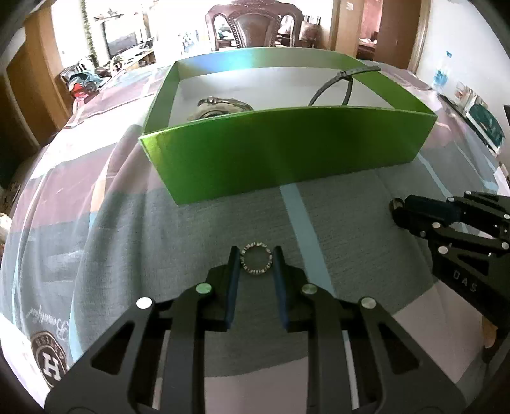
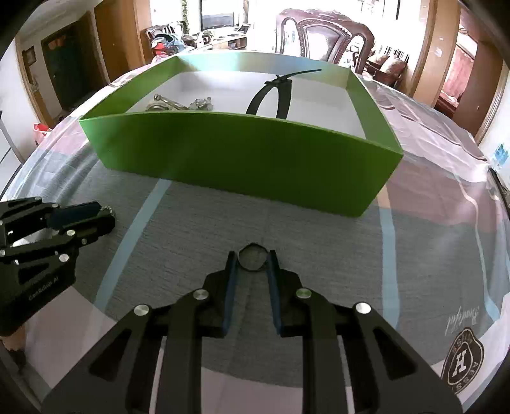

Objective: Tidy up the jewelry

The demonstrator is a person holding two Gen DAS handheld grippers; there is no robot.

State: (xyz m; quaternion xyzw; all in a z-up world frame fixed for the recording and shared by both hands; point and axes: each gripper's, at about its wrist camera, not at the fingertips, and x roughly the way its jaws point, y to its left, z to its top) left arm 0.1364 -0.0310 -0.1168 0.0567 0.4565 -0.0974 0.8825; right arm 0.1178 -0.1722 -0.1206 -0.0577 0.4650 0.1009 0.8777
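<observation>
A silver toothed ring [image 1: 255, 271] sits upright on the grey cloth, and the pads of my left gripper [image 1: 256, 254] press on both its sides. In the right wrist view a thin dark ring [image 2: 253, 245] is pinched the same way by my right gripper [image 2: 253, 254]. Each gripper also shows in the other's view: the right gripper [image 1: 398, 207] at the right edge, the left gripper [image 2: 106, 213] at the left edge. Behind both stands an open green box [image 1: 287, 149] [image 2: 239, 156] holding a silver bracelet [image 1: 220, 106] [image 2: 165, 103] and a looped black band [image 1: 338, 82] [image 2: 274, 92].
A patterned tablecloth [image 1: 95, 191] with pink, grey and light-blue stripes covers the table. A dark wooden chair [image 1: 251, 25] stands behind the box. The table's edge curves away on the left [image 1: 47, 143] and on the right [image 2: 478, 149].
</observation>
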